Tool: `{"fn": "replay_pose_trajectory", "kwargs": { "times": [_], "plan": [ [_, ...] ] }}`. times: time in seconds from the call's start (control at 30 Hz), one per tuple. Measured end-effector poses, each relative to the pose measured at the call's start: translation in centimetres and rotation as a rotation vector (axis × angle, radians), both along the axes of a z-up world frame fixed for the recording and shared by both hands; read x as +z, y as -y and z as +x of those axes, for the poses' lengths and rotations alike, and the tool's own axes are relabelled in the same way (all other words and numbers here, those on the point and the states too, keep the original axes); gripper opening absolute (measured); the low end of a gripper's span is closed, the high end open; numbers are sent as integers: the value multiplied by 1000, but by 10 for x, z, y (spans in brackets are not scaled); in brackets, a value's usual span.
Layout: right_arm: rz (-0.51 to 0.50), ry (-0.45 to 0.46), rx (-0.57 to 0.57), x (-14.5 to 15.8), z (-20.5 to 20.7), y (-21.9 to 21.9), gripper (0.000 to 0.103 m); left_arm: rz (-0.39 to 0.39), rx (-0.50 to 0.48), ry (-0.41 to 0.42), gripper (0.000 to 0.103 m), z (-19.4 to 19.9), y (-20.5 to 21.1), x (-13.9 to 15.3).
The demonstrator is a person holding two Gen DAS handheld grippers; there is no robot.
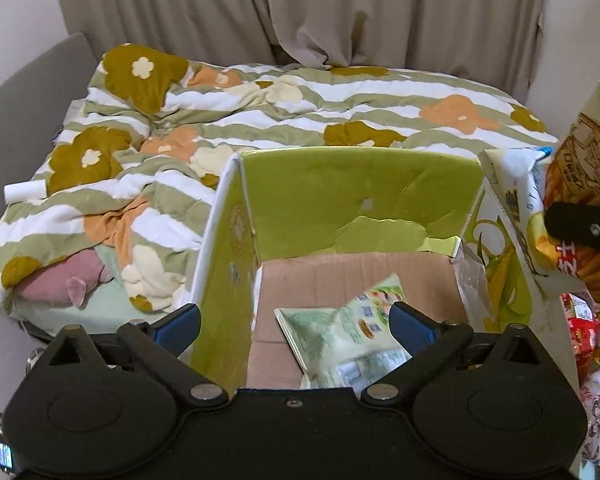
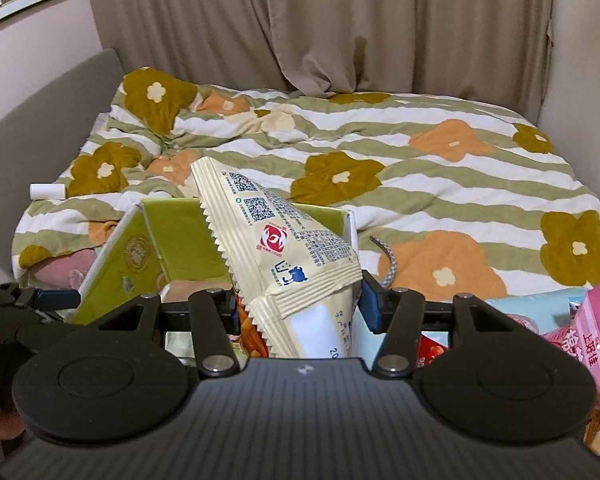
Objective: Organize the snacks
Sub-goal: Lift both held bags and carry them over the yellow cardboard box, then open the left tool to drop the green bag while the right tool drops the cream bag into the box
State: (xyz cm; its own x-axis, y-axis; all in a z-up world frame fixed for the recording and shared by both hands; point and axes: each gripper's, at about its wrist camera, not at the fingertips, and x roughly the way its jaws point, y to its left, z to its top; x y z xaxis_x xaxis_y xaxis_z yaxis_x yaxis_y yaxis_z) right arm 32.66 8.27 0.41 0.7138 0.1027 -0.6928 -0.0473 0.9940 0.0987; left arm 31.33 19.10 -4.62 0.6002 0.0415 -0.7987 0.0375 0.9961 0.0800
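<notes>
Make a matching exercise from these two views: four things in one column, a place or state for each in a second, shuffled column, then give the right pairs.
Things
1. pale green snack bag
2. cream snack bag
3. left tool
4. white roll

Places or states
A. lying on the flowered quilt, far left
B. clamped in the right tool
C. lying on the floor of the green box
D. wide open, gripping nothing

Pairs: 1-C, 2-B, 3-D, 4-A

Soft, even indoor light (edges bowed by fisheye), mostly sharp.
</notes>
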Motion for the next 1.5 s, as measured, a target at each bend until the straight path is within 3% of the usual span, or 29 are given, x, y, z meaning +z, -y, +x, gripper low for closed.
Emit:
{"fn": "replay_pose_trajectory", "kwargs": {
  "times": [0.43,0.77,0.87,0.9,1.5],
  "plan": [
    [17,15,128,8,19,-20,68,-17,77,22,102,-29,1,3],
    [-22,-78,193,-31,68,-50,70,-9,117,4,102,-30,-7,-4],
    [-18,-76,197,-36,71,-52,81,-8,119,-1,102,-28,-8,-6],
    [-7,-83,198,-37,72,-51,103,-10,120,-1,102,-27,-9,-6],
    [42,-26,135,-14,36,-20,103,-46,56,47,102,-37,-5,11]
  ]
}}
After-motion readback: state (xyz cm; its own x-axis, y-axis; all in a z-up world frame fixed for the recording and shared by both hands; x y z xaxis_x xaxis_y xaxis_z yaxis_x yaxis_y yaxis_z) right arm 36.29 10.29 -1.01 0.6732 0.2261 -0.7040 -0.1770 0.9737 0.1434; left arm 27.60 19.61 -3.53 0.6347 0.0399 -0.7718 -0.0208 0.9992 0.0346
